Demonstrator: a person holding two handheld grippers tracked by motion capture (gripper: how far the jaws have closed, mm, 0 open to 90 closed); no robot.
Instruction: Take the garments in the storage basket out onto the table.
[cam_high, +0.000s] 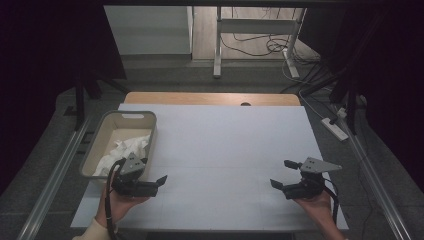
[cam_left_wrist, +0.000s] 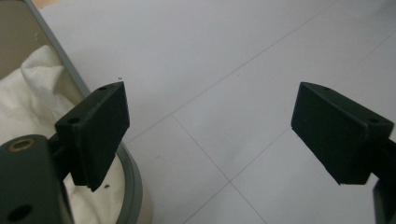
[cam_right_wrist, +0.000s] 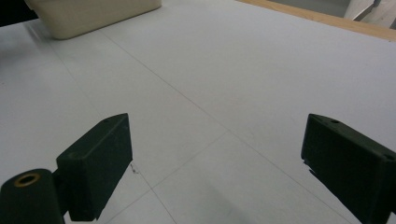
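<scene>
My left gripper rests in a hand at the table's front left, right beside a beige bin. Its jaws stand wide apart with nothing between them. In the left gripper view the left gripper looks down on bare white tabletop, with the bin's grey rim by one jaw and crumpled white cloth inside. My right gripper is held at the front right, also open and empty. In the right gripper view the right gripper faces across the table toward the bin.
A white board covers the table, with a wooden strip along its far edge. The white cloth lies in the bin. Beyond the table are a desk frame, floor cables and a power strip.
</scene>
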